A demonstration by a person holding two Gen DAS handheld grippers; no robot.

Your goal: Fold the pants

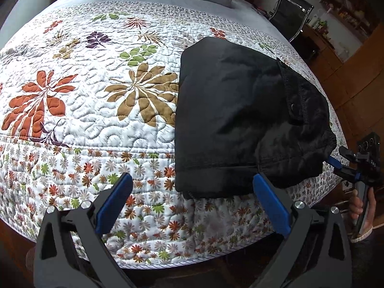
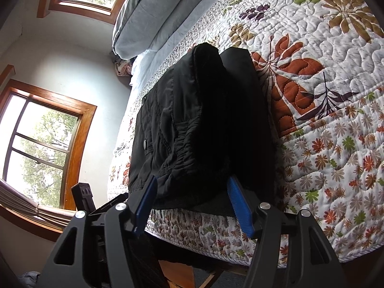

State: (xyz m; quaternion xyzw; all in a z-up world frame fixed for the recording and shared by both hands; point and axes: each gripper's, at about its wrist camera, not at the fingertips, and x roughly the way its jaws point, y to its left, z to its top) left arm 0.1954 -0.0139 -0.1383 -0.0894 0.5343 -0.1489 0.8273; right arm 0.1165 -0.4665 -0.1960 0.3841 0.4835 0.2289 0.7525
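The black pants [image 1: 240, 110] lie folded into a thick, compact bundle on the floral quilt [image 1: 100, 110] of the bed, at the right of centre in the left wrist view and reaching the quilt's near edge. A flap with a snap button and the gathered waistband face the right side of that frame. The left gripper [image 1: 192, 199] occupies the bottom of the same view, its jaws standing wide apart with nothing between them; its right blue pad sits just in front of the bundle's lower edge. The right gripper [image 2: 192, 201] appears at the bottom centre of the right wrist view, its jaws apart, flanking the near end of the bundle; whether the pads touch the fabric cannot be determined. In the left wrist view it shows at the right edge, held by a hand [image 1: 360, 206]. Grey pillows [image 2: 146, 12] lie at the head of the bed, upper centre in the right wrist view. No container is visible.
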